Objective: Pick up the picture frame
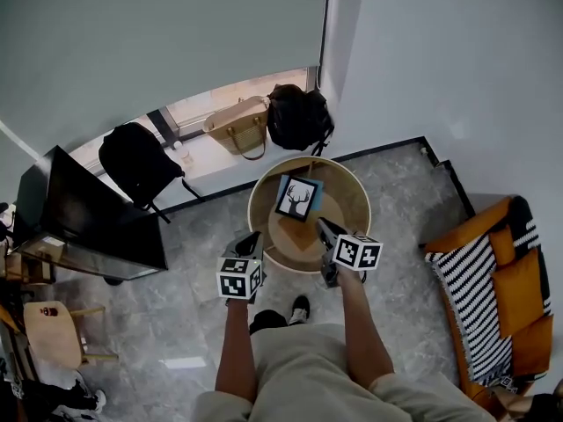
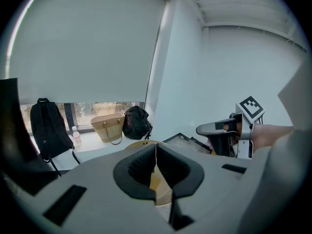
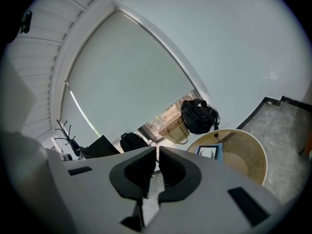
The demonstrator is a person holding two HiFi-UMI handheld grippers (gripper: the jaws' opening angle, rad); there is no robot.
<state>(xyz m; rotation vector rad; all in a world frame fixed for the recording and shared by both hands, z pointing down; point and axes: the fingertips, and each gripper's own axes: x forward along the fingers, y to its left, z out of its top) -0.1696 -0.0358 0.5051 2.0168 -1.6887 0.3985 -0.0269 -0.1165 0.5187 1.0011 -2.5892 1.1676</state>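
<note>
Our left claw [image 1: 250,239] and right claw [image 1: 323,228] hover pinched shut and empty at the near rim of the round light-wood desk [image 1: 356,192], while the black-edged antler picture frame [image 1: 297,198] on its far half sits ungrasped, so we judge the pick-up not yet begun

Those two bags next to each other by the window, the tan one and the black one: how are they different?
The tan bag is pale and woven-looking, while the black bag is dark and smooth. The tan bag keeps a stiff basket shape with a loop handle hanging down its front, whereas the black bag is rounded and slumped. In the head view the tan bag lies left of the black bag. Both rest side by side on the window ledge.
</note>
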